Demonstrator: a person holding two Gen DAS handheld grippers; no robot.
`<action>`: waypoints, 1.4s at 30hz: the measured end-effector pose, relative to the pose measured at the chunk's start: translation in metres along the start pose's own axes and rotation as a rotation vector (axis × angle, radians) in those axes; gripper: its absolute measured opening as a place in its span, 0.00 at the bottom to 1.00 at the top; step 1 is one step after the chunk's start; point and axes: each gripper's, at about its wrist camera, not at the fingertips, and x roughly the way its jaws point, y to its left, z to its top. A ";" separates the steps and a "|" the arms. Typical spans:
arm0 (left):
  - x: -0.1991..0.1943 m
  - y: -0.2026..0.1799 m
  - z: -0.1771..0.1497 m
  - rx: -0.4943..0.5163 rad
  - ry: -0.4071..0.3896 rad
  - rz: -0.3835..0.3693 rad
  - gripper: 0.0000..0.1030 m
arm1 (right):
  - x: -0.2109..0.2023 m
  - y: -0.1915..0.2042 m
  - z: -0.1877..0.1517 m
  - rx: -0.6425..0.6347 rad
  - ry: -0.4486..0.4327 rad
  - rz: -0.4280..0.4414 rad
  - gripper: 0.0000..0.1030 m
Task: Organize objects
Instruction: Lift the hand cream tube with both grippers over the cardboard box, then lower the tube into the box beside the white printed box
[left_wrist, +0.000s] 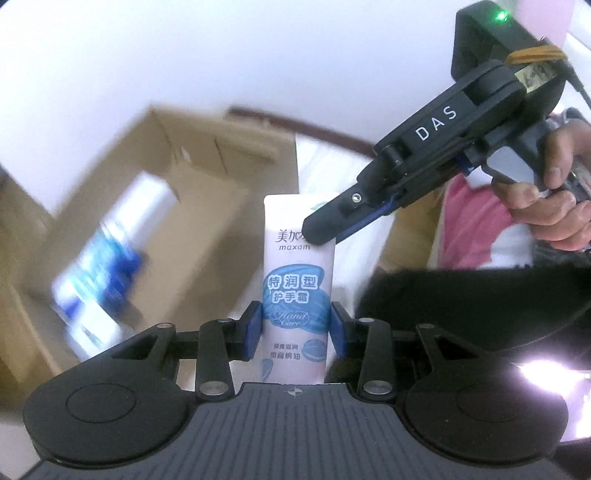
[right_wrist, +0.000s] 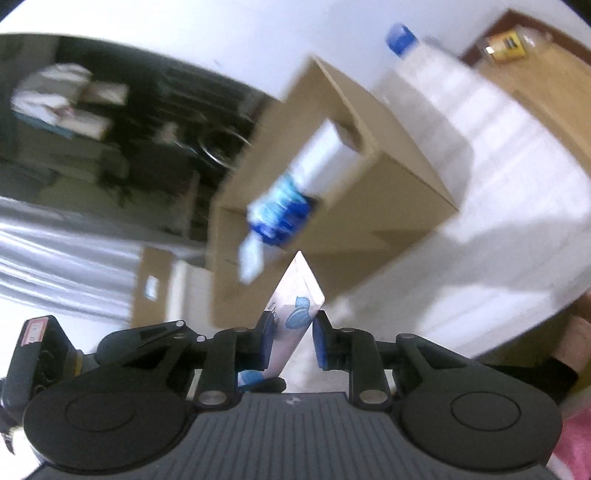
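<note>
While the left claw clamps the hand-cream tube at mid-body, the right claw is clenched on its crimped end. A blue-and-white bottle already lies inside the cardboard box; judged partly done, tube unplaced.

- A white surface carries the things.
- An open cardboard box rests on it, a blurred white-and-blue bottle inside.
- A blue-capped white bottle lies just behind the box.
</note>
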 end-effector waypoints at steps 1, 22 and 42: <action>-0.007 0.009 0.003 0.018 -0.008 0.010 0.36 | -0.005 0.007 0.004 -0.008 -0.017 0.021 0.24; 0.101 0.120 0.049 0.210 0.125 0.072 0.36 | 0.119 0.007 0.098 -0.003 0.017 -0.162 0.24; 0.178 0.130 0.050 0.363 0.305 0.084 0.38 | 0.187 0.010 0.105 -0.080 0.282 -0.392 0.27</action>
